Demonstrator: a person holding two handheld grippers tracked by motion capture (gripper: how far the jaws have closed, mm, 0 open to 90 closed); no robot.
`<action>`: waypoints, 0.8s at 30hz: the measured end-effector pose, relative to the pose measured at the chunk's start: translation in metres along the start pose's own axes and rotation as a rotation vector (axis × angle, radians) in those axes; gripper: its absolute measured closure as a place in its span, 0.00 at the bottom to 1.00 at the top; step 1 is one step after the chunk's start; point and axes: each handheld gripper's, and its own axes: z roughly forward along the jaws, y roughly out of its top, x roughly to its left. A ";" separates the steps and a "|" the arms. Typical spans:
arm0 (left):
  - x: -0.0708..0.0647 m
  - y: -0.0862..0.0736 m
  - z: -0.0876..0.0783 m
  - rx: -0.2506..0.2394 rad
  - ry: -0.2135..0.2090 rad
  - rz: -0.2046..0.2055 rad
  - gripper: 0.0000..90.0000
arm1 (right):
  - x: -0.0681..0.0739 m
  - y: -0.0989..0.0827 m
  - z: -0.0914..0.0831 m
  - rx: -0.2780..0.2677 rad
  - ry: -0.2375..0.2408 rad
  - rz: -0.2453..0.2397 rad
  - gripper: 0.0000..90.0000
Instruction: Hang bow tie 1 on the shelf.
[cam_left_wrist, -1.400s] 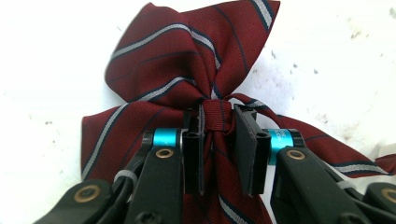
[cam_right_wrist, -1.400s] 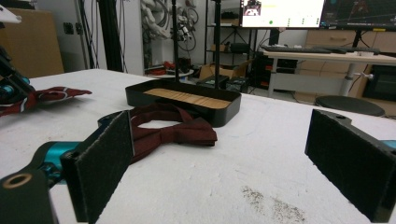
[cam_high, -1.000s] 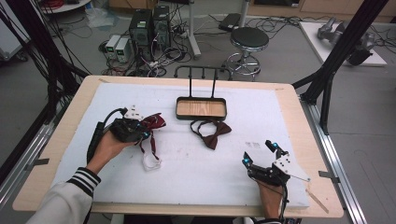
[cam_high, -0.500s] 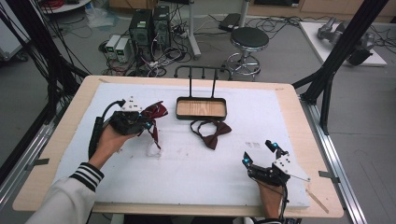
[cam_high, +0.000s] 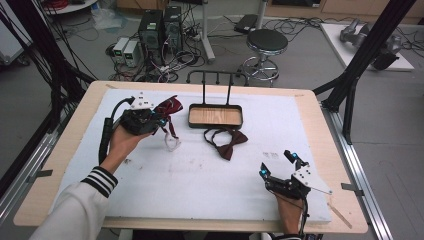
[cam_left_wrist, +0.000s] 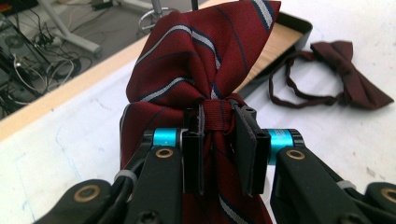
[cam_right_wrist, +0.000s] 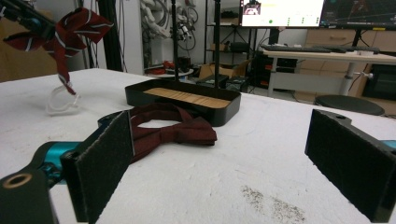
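Maroon silk with pale stripes fills the left claw: its two black jaws are clamped on the knot of the striped bow tie, with the fabric bunched above and below the pads. In the high view this tie hangs lifted off the worktop at the left, just beside the left end of the black tray, and its white neck strap dangles down so that the lower loop looks to rest on the white cover (whether it truly touches cannot be told from here). A hand with a striped cuff carries that claw. The tray has a wooden floor and a thin black rack rising behind it. A second, plain dark-red bow tie lies flat on the worktop just in front of the tray, its strap curled toward the tray wall. Near the front right edge the right claw sits low over the worktop with its jaws spread wide and nothing between them; its own view shows the two pads well apart, the plain bow tie and tray lying beyond them.
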 end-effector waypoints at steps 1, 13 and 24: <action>0.000 0.003 0.000 -0.009 0.001 0.002 0.82 | 0.000 0.000 0.000 0.000 0.000 -0.001 0.08; 0.003 0.028 0.008 -0.105 0.004 -0.027 0.82 | 0.000 0.000 0.000 -0.001 -0.001 0.000 0.08; 0.006 0.043 0.013 -0.179 0.006 -0.046 0.82 | 0.000 0.000 0.000 0.000 0.000 0.001 0.08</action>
